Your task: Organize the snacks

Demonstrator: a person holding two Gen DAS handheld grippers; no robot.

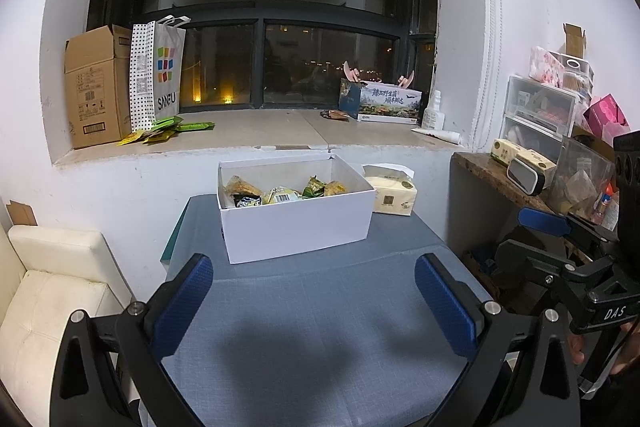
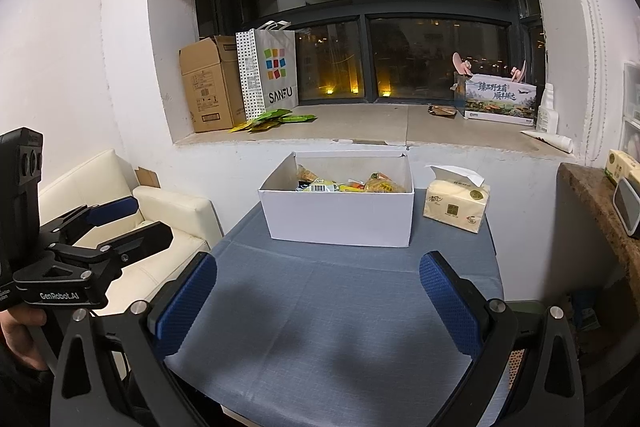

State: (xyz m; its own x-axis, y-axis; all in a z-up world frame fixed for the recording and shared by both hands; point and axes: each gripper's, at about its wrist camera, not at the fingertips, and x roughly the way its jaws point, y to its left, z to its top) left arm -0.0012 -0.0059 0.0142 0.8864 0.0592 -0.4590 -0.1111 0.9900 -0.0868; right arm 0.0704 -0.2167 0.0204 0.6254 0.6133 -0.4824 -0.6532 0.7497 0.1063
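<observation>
- Left tongs [image 1: 314, 301] — spread wide, nothing between the blue pads, held level above the near part of the counter [image 1: 320, 327]; they point toward the white box [image 1: 296, 227].
- Right tongs [image 2: 318, 301] — also spread wide and empty, same height, aimed at the white box from slightly to its right.
- In the right wrist view a hand [image 2: 22, 331] grips the handle of the left unit at the left edge; in the left wrist view the right unit sits at the right edge.
- Snacks [image 1: 280, 193] — wrapped packets, yellow, green and orange, lie inside the open white box, which stands at the far middle of the counter.
- Tissue pack [image 2: 456, 203] just beside the box, on its right, one sheet sticking up.
- Counter covered with a grey-blue cloth; shadows fall on the near part.
- Behind: window sill [image 1: 256, 131] under a dark window, carrying a cardboard carton [image 1: 98, 87], a paper bag [image 1: 158, 75] marked SANFU, loose green packets [image 1: 168, 129] and a printed box [image 1: 386, 103].
- Cream sofa [image 2: 132, 227] left of the counter; wooden shelf [image 1: 500, 175] with clutter to the right.
</observation>
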